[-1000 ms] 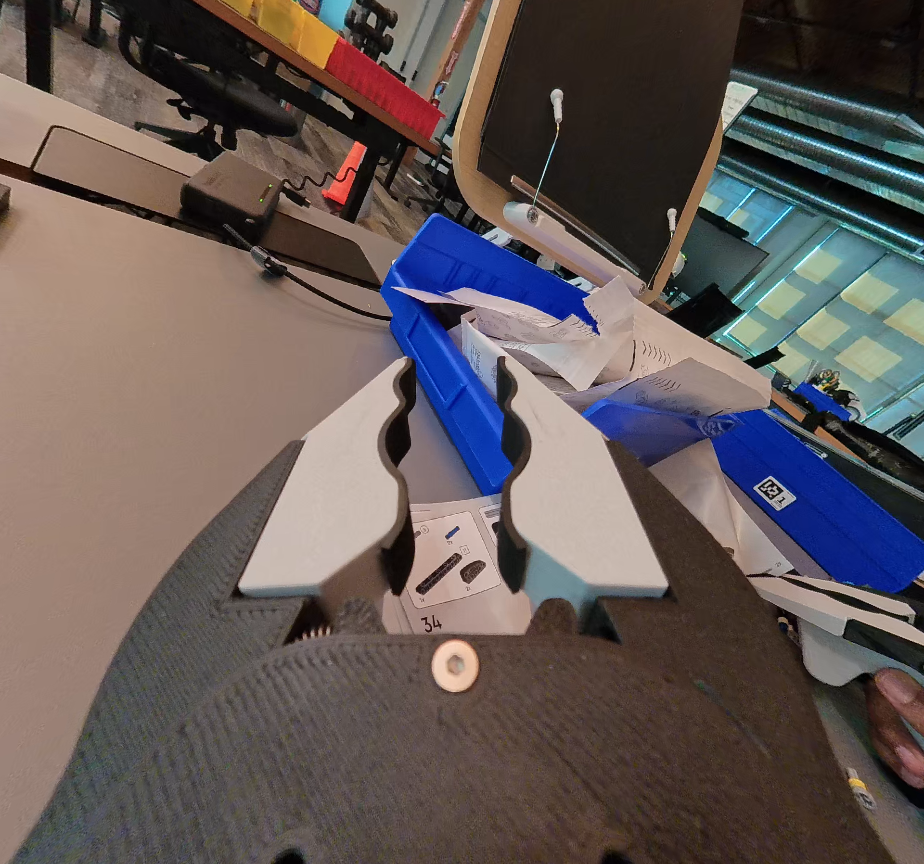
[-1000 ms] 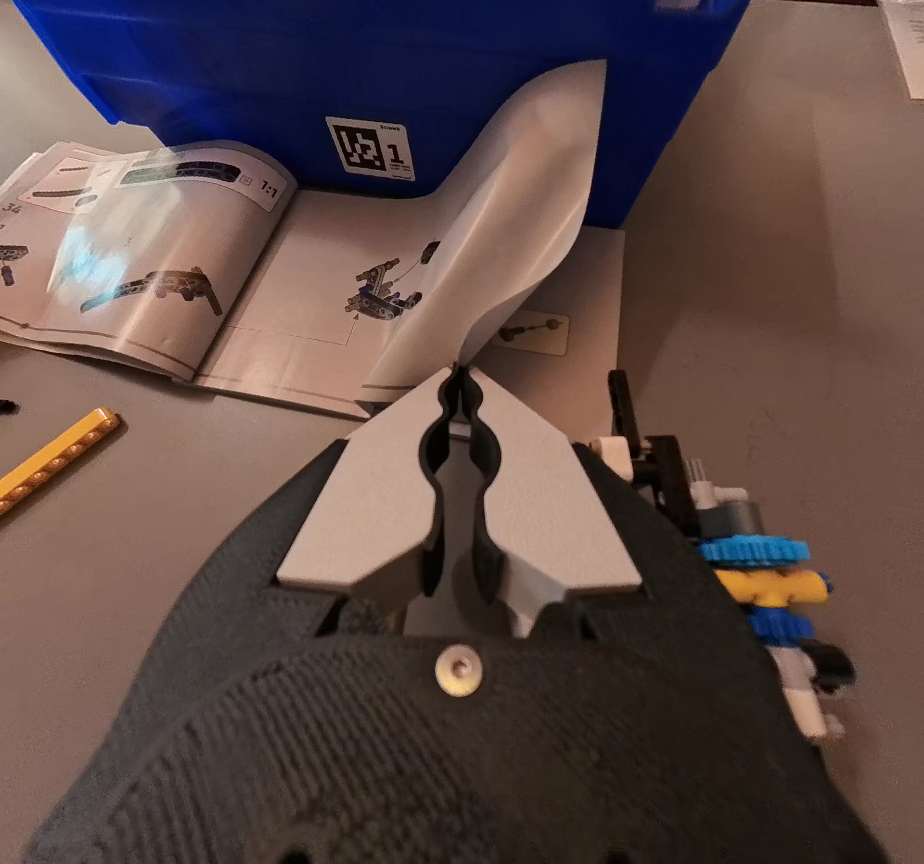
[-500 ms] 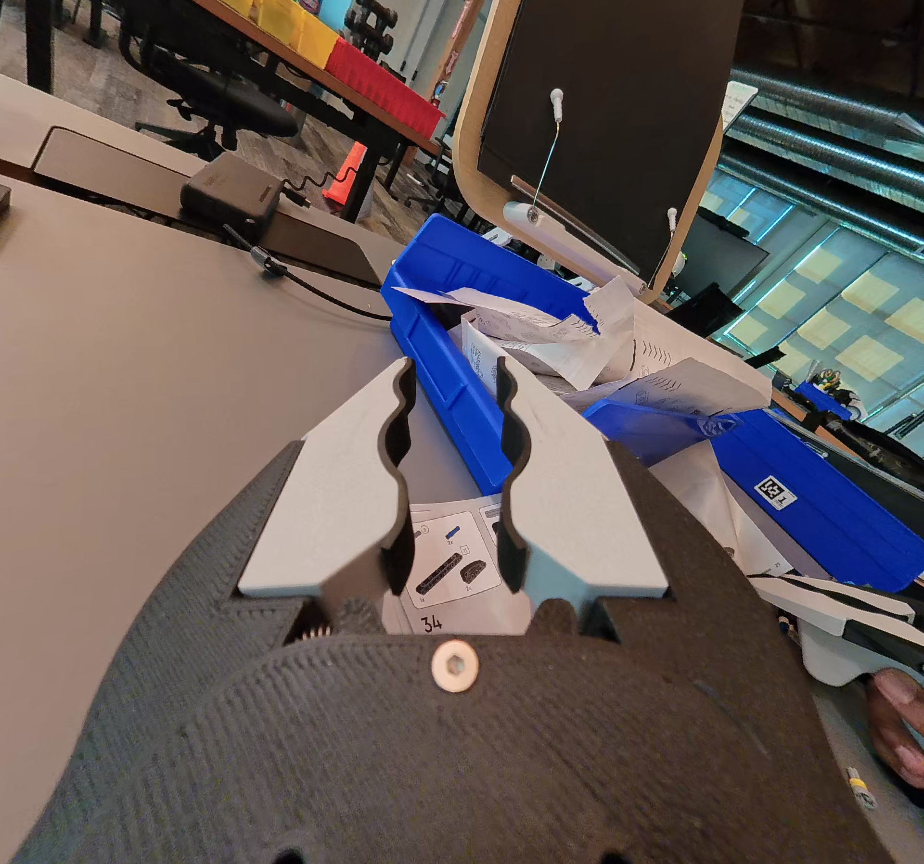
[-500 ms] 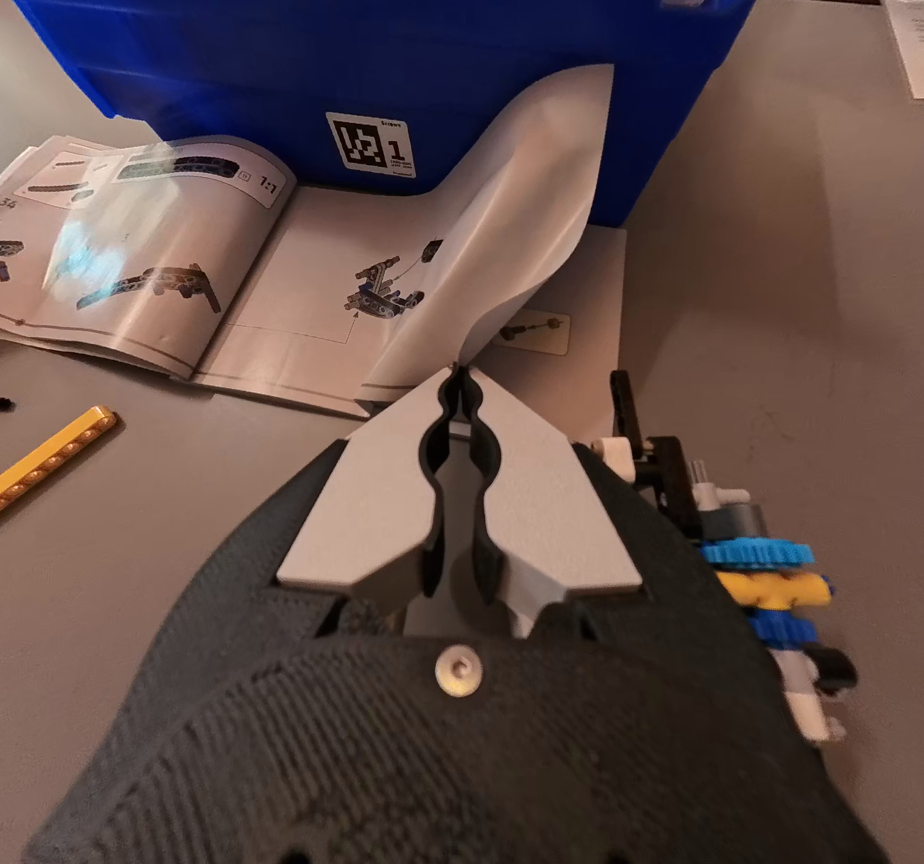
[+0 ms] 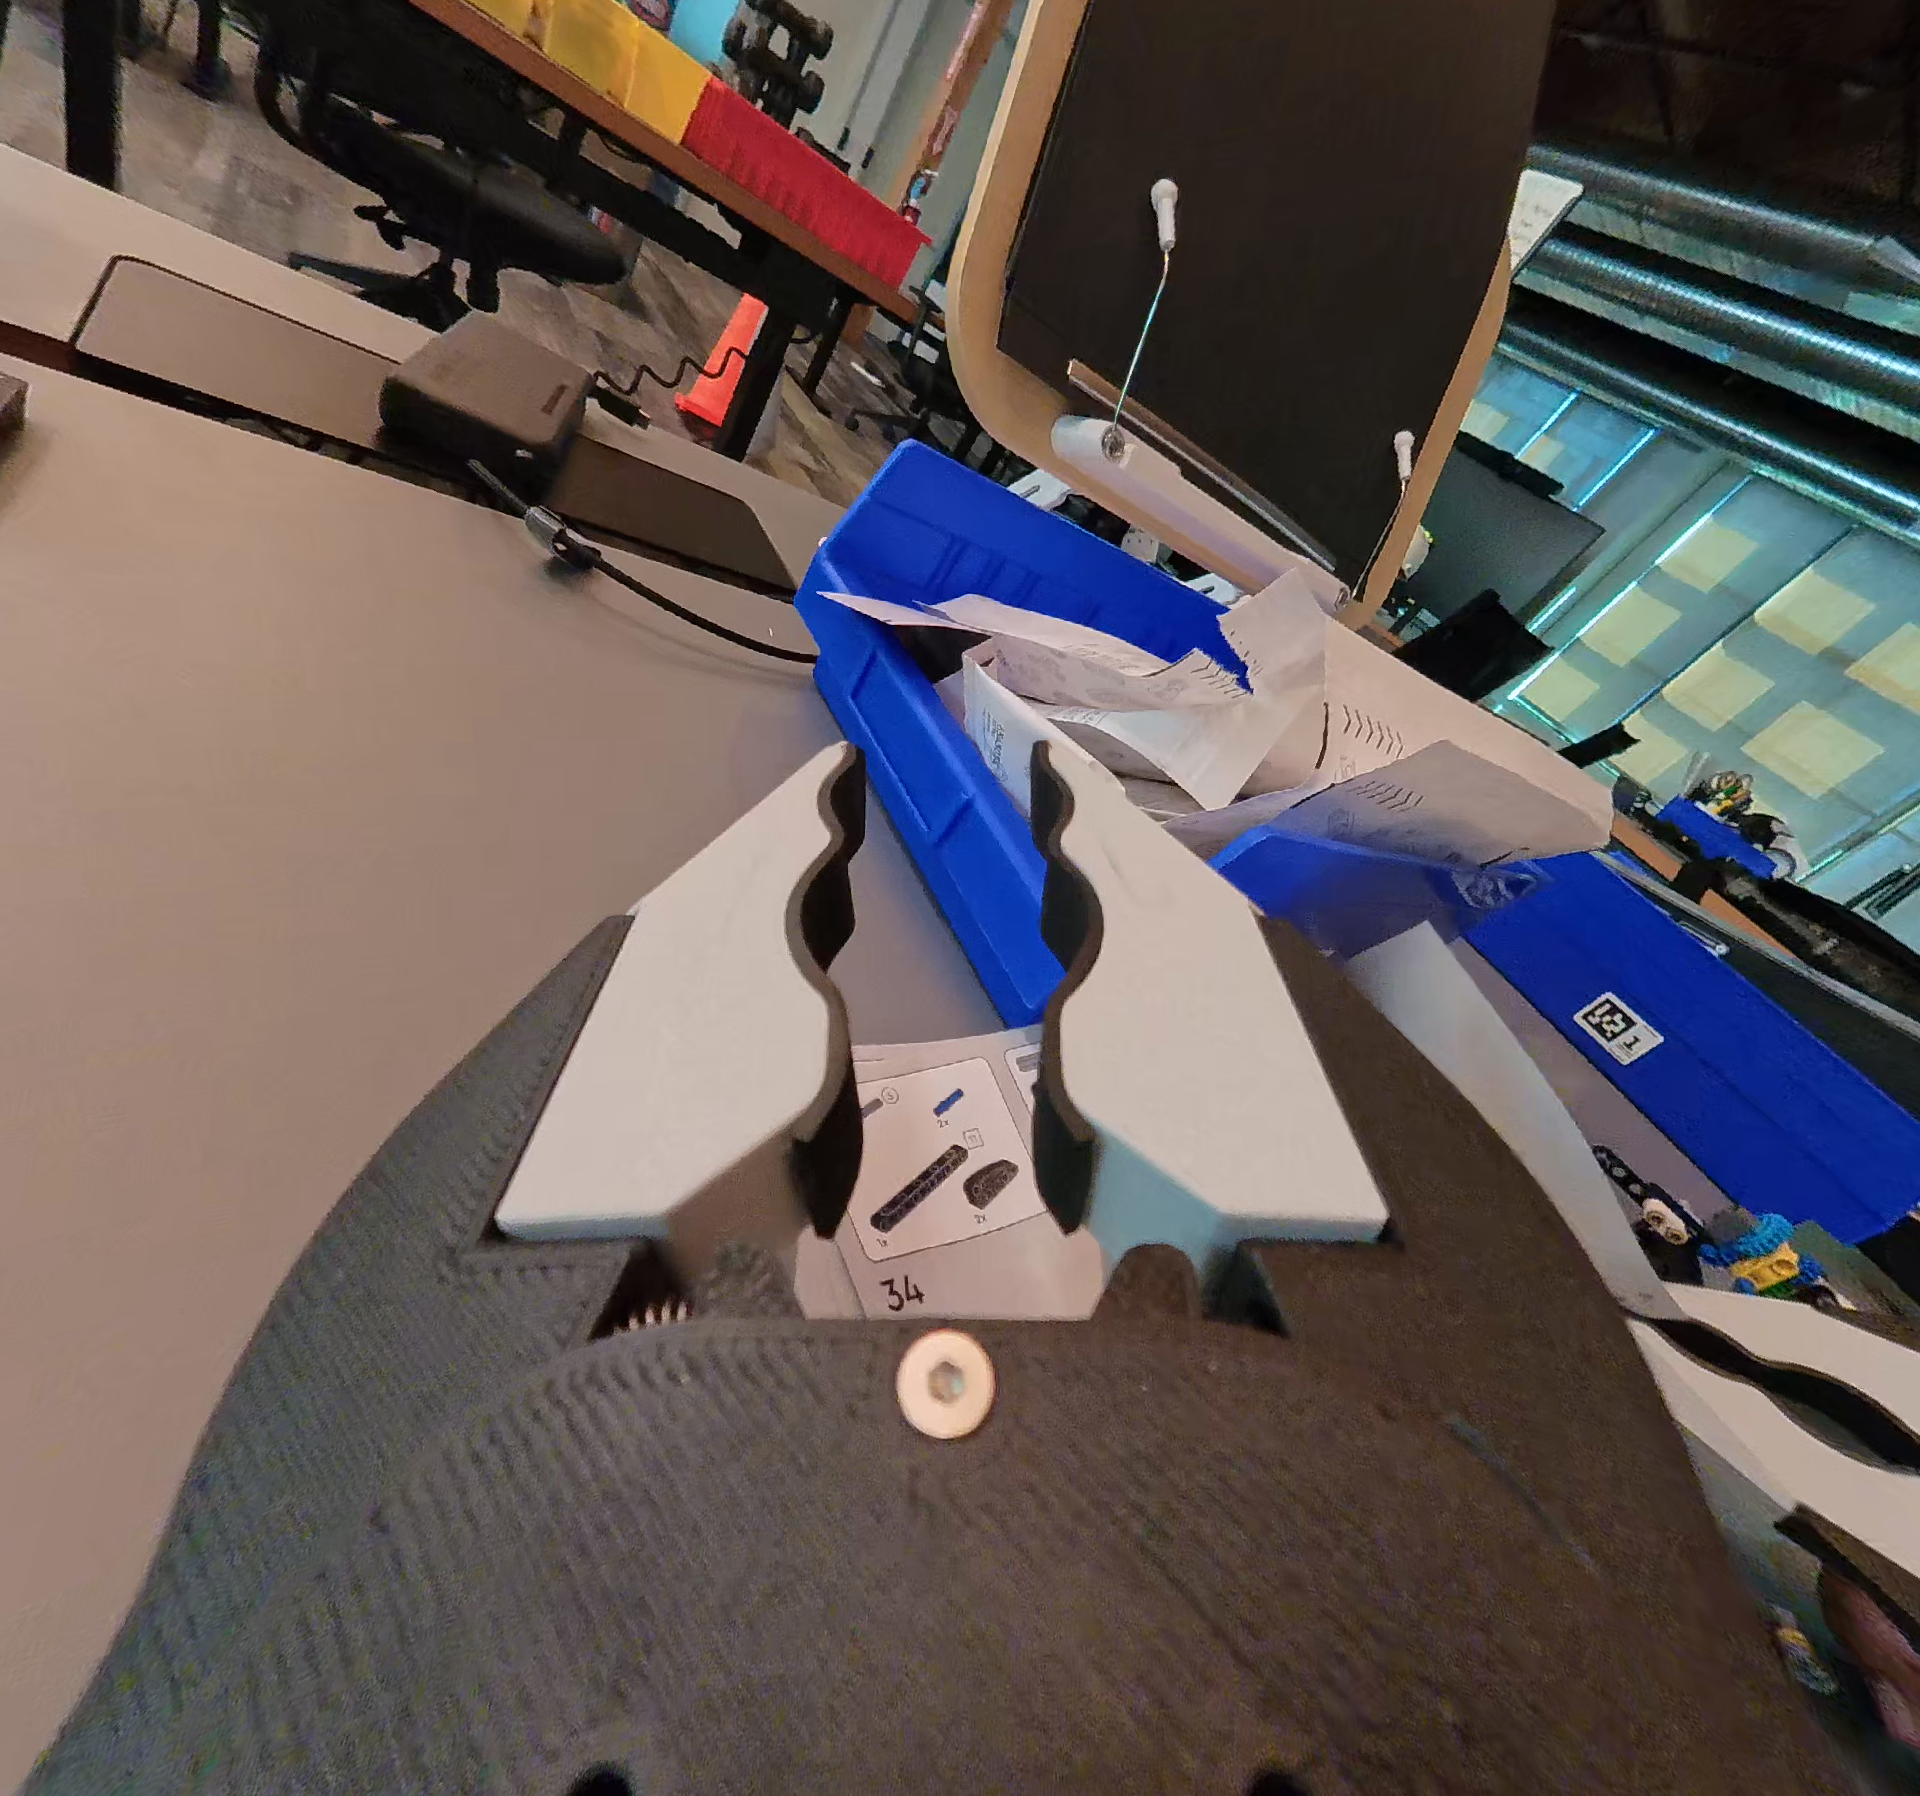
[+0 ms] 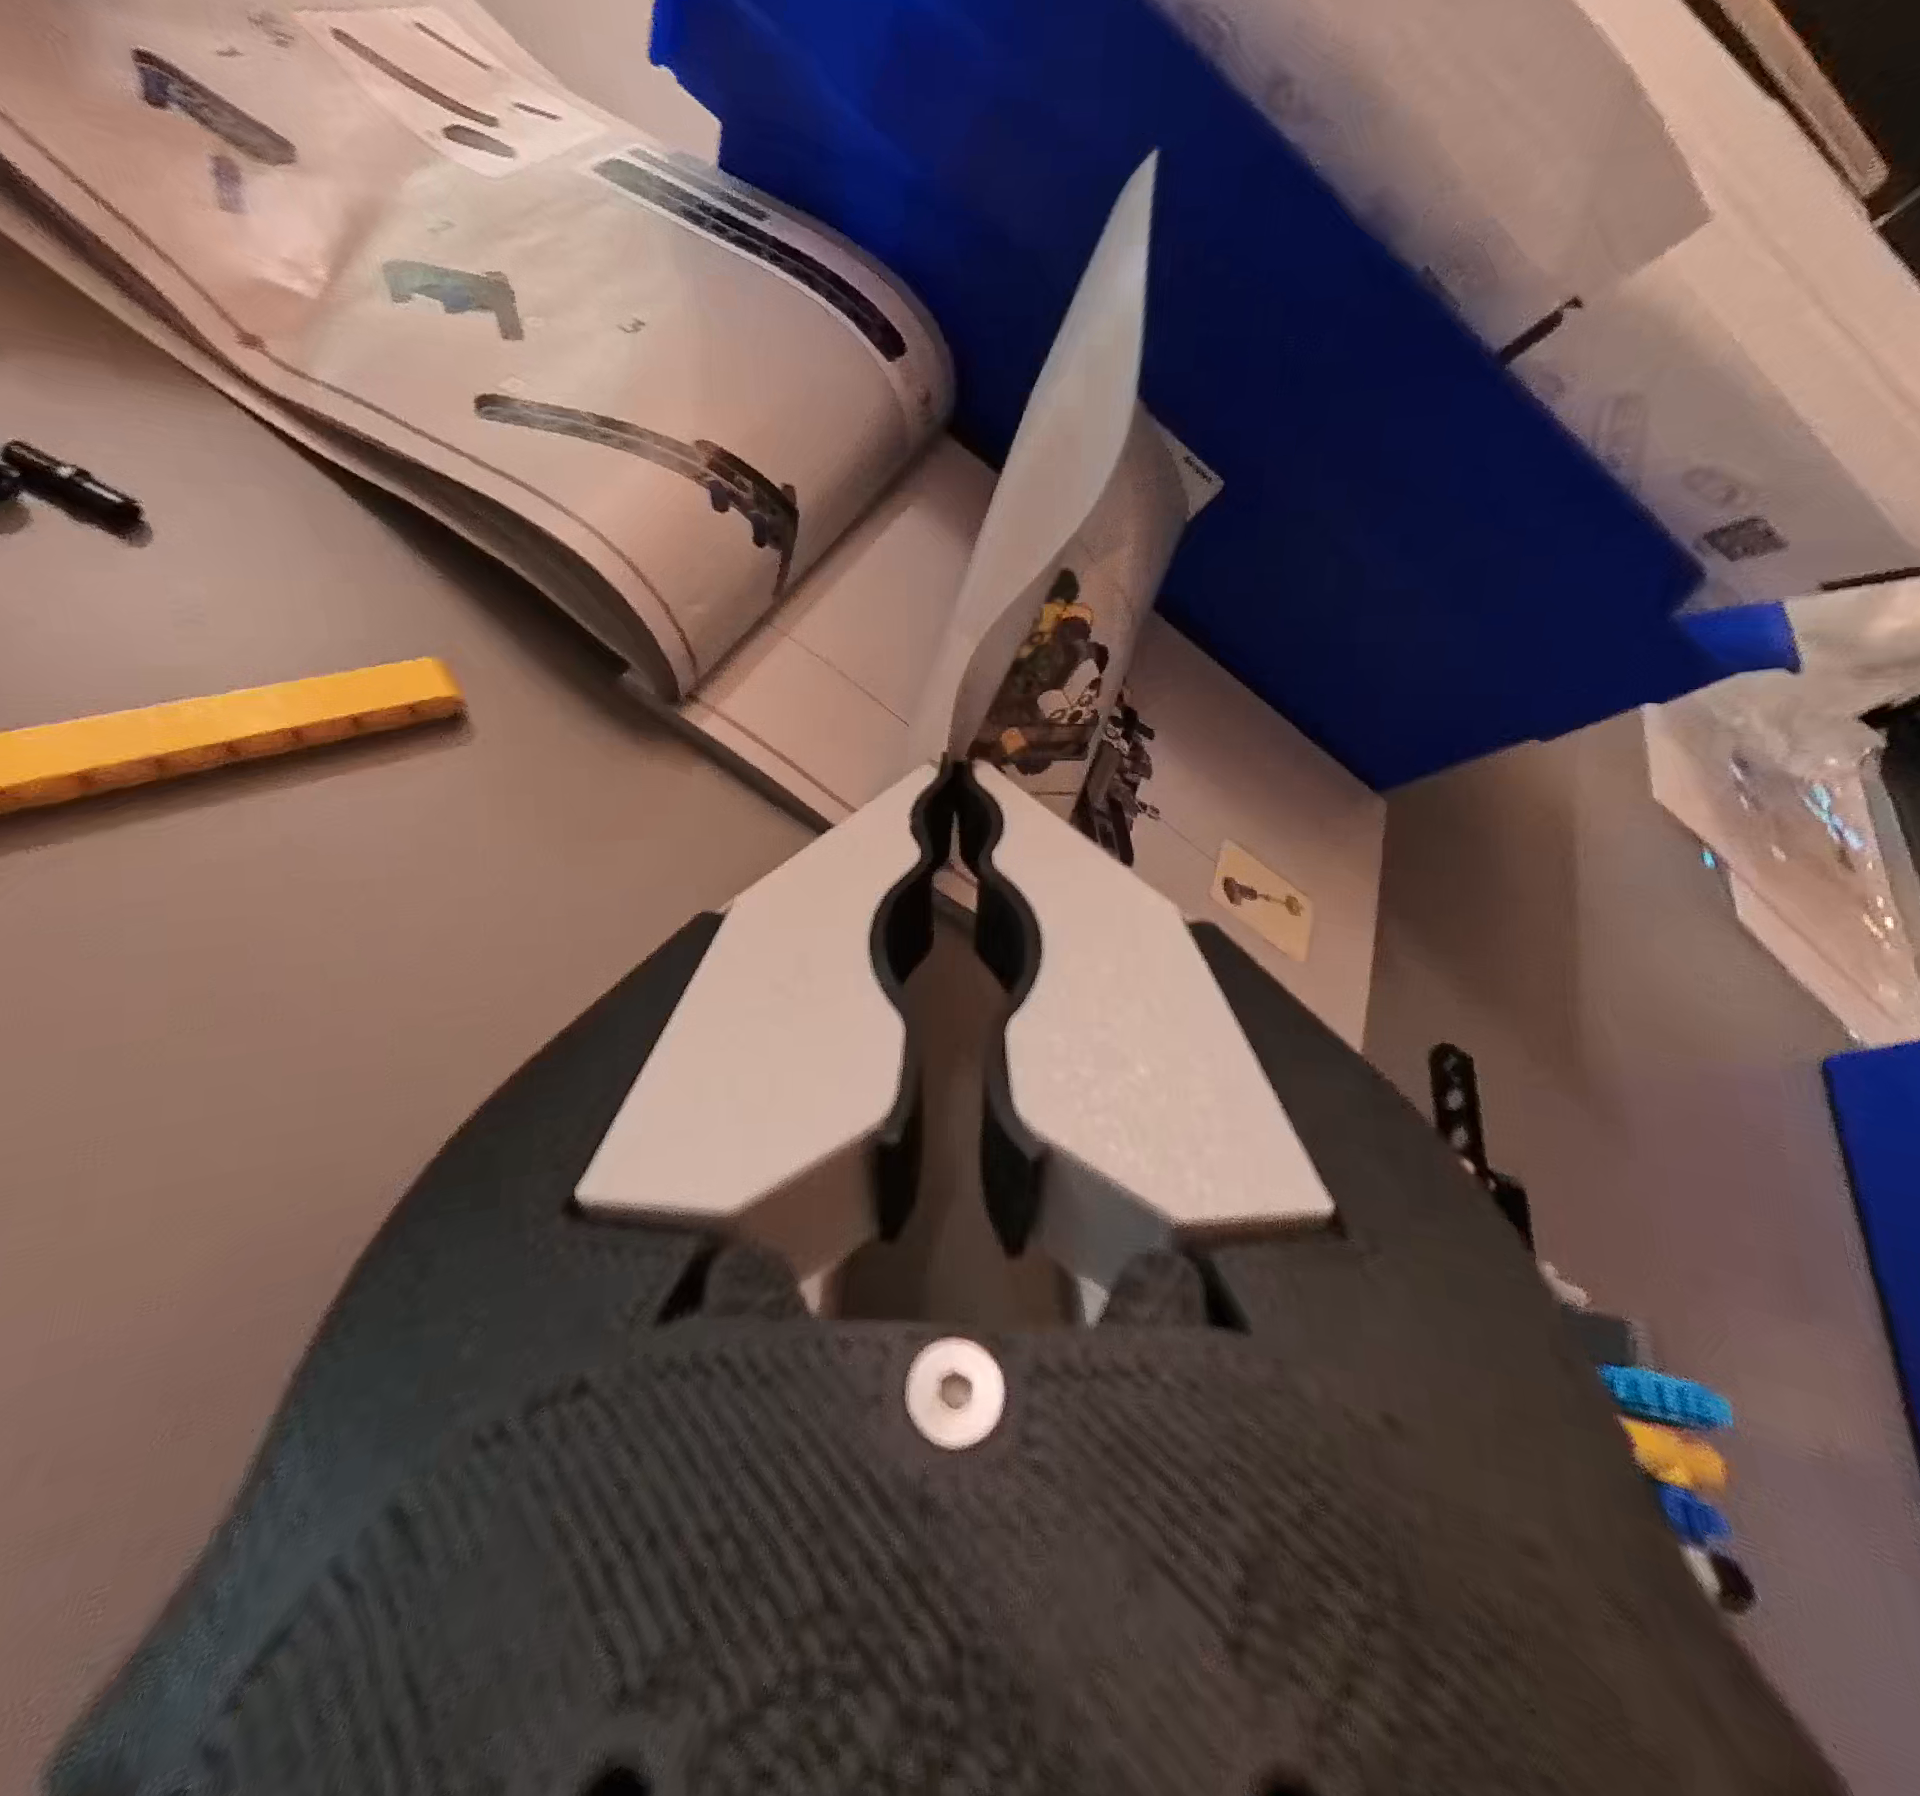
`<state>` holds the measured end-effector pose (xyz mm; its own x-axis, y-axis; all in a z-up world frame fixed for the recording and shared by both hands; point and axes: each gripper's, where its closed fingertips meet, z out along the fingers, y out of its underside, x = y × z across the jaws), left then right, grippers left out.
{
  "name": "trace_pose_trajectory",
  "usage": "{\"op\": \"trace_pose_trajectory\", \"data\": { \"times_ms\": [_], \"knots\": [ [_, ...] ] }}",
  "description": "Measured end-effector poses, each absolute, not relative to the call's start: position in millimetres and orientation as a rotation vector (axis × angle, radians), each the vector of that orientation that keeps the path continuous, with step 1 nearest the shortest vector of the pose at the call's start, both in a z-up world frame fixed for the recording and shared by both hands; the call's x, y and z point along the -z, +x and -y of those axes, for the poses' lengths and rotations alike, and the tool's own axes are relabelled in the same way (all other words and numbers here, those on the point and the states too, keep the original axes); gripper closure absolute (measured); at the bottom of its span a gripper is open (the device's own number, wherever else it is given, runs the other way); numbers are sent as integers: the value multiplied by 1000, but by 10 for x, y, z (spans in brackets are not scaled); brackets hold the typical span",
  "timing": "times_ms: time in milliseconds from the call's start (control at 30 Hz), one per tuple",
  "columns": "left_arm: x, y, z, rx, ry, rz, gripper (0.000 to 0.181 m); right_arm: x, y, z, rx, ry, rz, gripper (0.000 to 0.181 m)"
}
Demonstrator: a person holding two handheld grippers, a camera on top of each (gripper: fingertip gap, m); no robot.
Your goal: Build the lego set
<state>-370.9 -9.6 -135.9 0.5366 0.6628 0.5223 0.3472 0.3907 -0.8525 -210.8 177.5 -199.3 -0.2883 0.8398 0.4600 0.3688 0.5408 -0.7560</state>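
1. Currently, a single page (image 6: 1049, 541) of the open instruction booklet (image 6: 582, 375) is pinched at its lower edge by the right hand-held gripper (image 6: 951, 780), whose jaws are clenched on the paper; the page is lifted upright, apparently mid-turn
2. The left hand-held gripper (image 5: 945, 770) is held released and empty above the booklet's left page (image 5: 935, 1164), with its jaws well apart
3. A partly built lego assembly (image 6: 1673, 1466) of blue, yellow, black and white parts is seen lying on the counter (image 6: 260, 967) just right of the right hand-held gripper
4. Loose parts are left unattached: a long yellow beam (image 6: 218, 733) and a small black pin (image 6: 68, 489) lie left of the booklet
5. A blue bin (image 6: 1247, 292) stuffed with paper bags stands behind the booklet
6. The build is judged to be only partly done: one sub-assembly exists, the next step is being looked up, and many pieces are presumably still to be added
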Motion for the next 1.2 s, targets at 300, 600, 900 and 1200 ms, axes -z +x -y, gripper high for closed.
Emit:
{"op": "trace_pose_trajectory", "data": {
  "times_ms": [300, 600, 900, 1200],
  "knots": [
    [1304, -3673, 77, -283, -1210, 999, 150, 1786, -2047, -1722, -789, -862, 1814, 181],
    [1202, -3551, 52, -399, -1220, 921, 150, 1708, -2057, -1849, -923, -976, 1775, 181],
    [1204, -3546, 93, -365, -1182, 942, 150, 1746, -2106, -2129, -857, -1046, 1745, 181],
    [1206, -3585, 176, -336, -1133, 974, 151, 1704, -2138, -2295, -990, -1214, 1678, 181]
  ]
}}
